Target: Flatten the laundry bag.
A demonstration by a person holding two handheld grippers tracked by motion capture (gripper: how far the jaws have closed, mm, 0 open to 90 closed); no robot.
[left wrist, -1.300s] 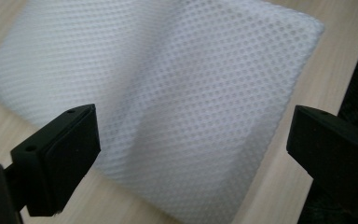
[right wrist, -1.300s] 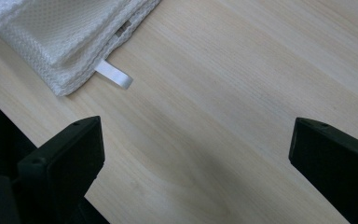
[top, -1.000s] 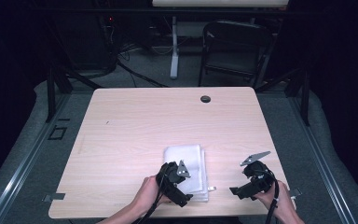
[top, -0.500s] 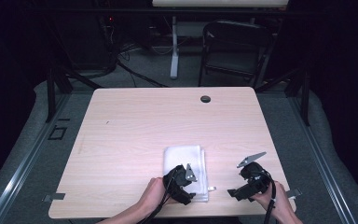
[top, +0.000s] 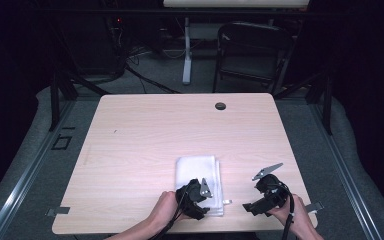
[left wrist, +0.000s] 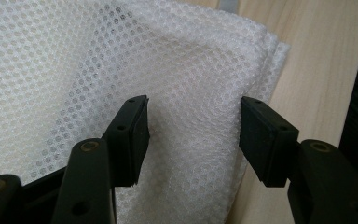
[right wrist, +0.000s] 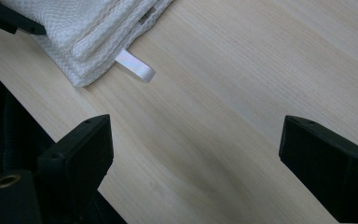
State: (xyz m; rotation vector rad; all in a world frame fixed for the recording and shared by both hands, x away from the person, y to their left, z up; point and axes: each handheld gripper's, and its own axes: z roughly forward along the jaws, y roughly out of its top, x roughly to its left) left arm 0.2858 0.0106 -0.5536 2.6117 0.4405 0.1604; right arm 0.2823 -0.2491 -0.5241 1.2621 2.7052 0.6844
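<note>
1. High view: a folded white waffle-weave cloth [top: 197,175] lies on the pale wooden table [top: 145,135], near the front edge and a little right of the middle.
2. The left gripper [top: 198,196] sits over the cloth's near end, held by the person's left hand [top: 166,212].
3. Left gripper view: its jaws have just been closing and stand partly apart, one pad [left wrist: 133,135] over the cloth, the other at the cloth's folded edge; they are not pinching it.
4. The right gripper [top: 262,197] rests to the right of the cloth, apart from it, over bare wood.
5. Right gripper view: its jaws stand wide apart with nothing between them; a small white ribbon loop [right wrist: 135,65] sticks out from the cloth's corner.
</note>
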